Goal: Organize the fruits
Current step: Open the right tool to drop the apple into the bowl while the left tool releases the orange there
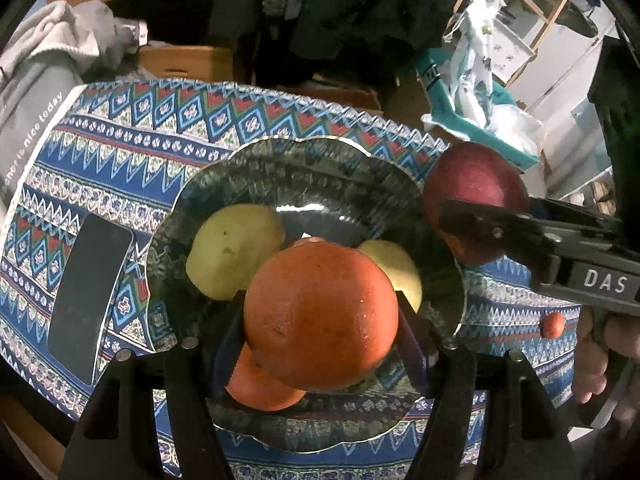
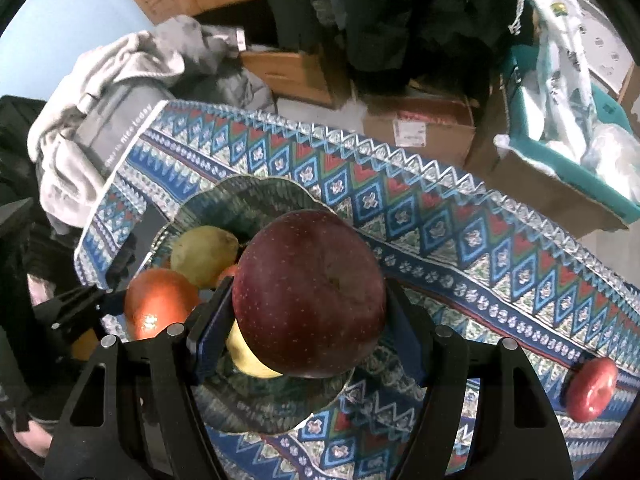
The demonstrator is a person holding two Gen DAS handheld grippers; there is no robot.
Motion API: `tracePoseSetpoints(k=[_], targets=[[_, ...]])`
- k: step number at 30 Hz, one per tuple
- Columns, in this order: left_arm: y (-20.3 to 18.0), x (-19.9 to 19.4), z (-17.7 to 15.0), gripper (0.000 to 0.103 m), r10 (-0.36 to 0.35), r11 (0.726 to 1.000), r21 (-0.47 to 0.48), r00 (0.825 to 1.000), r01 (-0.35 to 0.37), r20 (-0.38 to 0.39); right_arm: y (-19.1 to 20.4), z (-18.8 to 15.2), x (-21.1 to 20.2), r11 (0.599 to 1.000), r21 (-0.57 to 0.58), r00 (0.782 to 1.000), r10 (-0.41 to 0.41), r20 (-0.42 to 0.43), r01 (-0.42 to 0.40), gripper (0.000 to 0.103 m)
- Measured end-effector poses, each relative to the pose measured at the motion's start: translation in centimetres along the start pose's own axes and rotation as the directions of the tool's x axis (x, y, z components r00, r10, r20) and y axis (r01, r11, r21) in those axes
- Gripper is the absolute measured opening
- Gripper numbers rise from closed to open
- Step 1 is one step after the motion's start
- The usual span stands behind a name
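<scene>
Apple (image 2: 310, 294) stem dimple facing camera, gripped in right claw (image 2: 308, 320), left claw (image 1: 320, 320) gripping orange (image 1: 320, 316)

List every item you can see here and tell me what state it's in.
Left gripper: shut on the orange, above the bowl.
Right gripper: shut on the red apple.
Glass bowl: upright, holding fruit.
Green pear: lying in the bowl.
Phone: screen dark, flat on the cloth.

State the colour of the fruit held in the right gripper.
Dark red apple, speckled; clearest in the right wrist view.
</scene>
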State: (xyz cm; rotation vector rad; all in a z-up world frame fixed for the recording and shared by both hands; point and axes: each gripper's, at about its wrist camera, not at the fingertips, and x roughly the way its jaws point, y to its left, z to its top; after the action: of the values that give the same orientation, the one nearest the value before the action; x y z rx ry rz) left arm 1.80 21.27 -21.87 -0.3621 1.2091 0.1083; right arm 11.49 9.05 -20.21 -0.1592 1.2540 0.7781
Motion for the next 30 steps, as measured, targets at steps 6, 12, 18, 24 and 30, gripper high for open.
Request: tracePoseSetpoints(k=[6, 12, 18, 24, 30], targets=[[0.6, 1.4, -0.4, 0.070, -0.004, 1.000, -0.011, 0.999, 0.004, -0.039, 0.2, 0.3, 1.8, 1.000, -0.004, 1.000, -0.010, -0.025, 0.010, 0.071], [0.9, 2.0, -0.5, 0.070, -0.022, 1.000, -0.022, 0.999, 0.021, -0.049, 0.5, 0.7, 3.2, 1.000, -0.003, 0.999, -0.009, -0.048, 0.009, 0.072], [1.2, 1.4, -0.3, 0.072, -0.025, 0.999, -0.022, 0.999, 0.024, -0.035, 1.0, 0.9, 3.7, 1.000, -0.012, 0.999, -0.019, -0.051, 0.018, 0.073], [1.4, 1.5, -0.3, 0.073, -0.027, 0.999, -0.034, 0.999, 0.025, -0.043, 0.9, 1.3, 2.8, 0.999, 0.008, 0.999, 0.035, -0.020, -0.035, 0.072], [1.4, 0.8, -0.2, 0.074, -0.023, 0.999, -0.042, 0.999, 0.022, -0.025, 1.7, 1.4, 1.2, 1.000, -0.018, 1.000, 0.019, 0.004, -0.019, 0.072]])
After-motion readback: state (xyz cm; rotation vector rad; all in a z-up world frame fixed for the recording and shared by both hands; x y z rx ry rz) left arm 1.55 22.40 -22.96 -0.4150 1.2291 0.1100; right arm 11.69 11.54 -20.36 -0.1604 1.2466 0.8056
